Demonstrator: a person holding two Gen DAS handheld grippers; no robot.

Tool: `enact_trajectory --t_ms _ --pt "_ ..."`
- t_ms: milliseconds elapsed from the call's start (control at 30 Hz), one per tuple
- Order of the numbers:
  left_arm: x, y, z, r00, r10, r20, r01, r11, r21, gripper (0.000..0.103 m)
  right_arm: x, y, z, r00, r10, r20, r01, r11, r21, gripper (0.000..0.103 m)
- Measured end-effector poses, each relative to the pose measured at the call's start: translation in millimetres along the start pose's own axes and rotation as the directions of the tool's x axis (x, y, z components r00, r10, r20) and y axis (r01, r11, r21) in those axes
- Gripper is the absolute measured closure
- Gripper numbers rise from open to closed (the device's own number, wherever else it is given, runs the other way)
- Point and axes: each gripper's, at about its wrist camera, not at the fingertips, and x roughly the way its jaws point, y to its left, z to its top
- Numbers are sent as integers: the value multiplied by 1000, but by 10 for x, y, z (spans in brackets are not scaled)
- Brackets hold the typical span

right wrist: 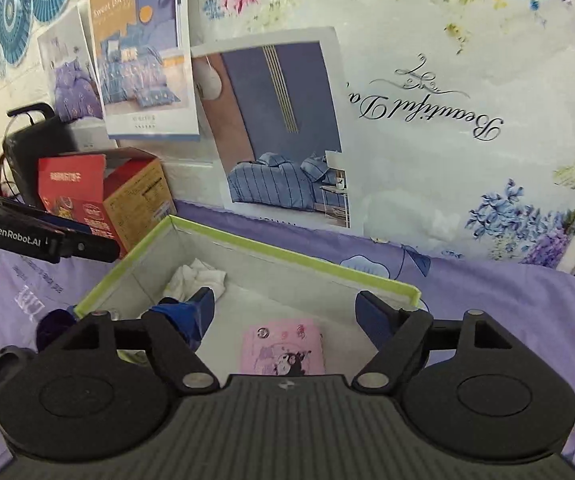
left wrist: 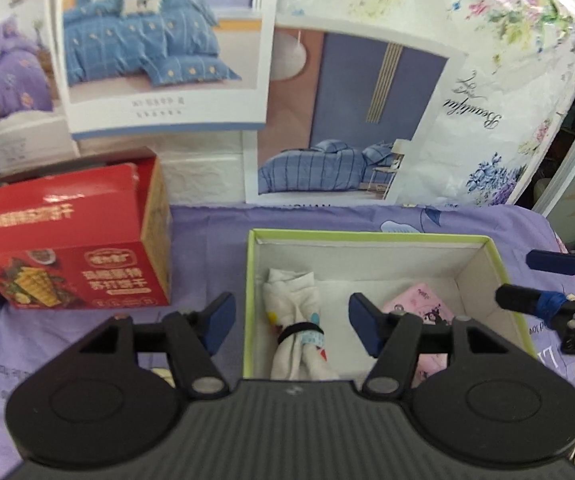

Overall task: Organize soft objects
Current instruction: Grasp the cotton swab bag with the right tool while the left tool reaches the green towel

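Both jaws released over lilac floral bedsheet, green-rimmed box near poster-covered wall.

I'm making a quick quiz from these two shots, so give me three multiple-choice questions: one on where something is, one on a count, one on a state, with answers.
1. Where is the red carton relative to the green-rimmed box?
A. inside it
B. outside, to its left in the left wrist view
C. stacked on its rim

2. How many soft items lie in the box?
A. two
B. four
C. none

3. How are the left hand-held gripper and the right hand-held gripper?
A. both shut
B. both open, holding nothing
C. one clamps the cloth

Answers: B, the carton stands on the purple sheet beside the box. A, a white banded cloth bundle and a pink packet. B, the fingers are spread with nothing between them.
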Motion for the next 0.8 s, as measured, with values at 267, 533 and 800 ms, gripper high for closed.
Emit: enact_trajectory --t_ms 267,533,800 --pt "-1010 -22 -814 995 25 100 -29 999 43 36 -1085 364 -571 989 50 142 -58 997 55 36" --pt "-1298 210 -2095 998 59 5 -59 998 -33 36 -1419 1104 -1693 993 37 108 -50 992 115 34" --pt "-1296 455 -2759 992 42 -115 -59 987 -148 36 -1121 2122 -2429 998 -1 62 4 998 -57 33"
